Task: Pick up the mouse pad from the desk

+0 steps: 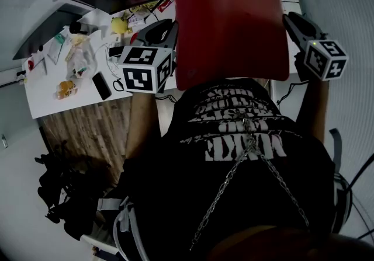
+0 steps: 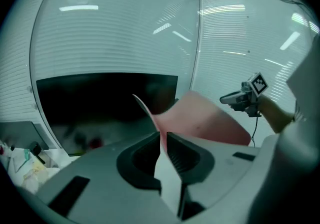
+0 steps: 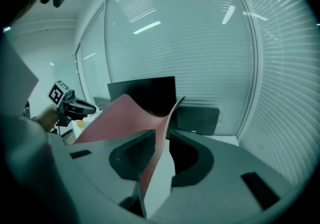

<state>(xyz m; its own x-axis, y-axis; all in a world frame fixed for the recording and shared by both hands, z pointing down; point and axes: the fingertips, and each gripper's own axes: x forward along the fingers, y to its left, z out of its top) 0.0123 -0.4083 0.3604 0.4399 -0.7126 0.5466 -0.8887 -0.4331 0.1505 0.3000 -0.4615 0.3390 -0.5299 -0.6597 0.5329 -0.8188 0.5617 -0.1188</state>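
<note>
While aloft, mouse pad (image 1: 228, 26) tight in left gripper (image 2: 163, 137), loose in half-open right gripper (image 3: 161, 135).

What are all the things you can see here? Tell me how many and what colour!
mouse pad: one, red, up in the air between both grippers
desk: one, white, low at the left of the head view, cluttered
phone: one, black, flat on the desk near its front edge
small toy-like thing: one, yellow, farther back on the desk
monitor: one clear to see, black, screen dark, behind the desk
floor: brown wood, beside the desk
shirt: one, black with white print and a chain, the person's
left gripper: one, grey, shut on the pad's edge
right gripper: one, grey, jaws slightly apart around the opposite edge
</note>
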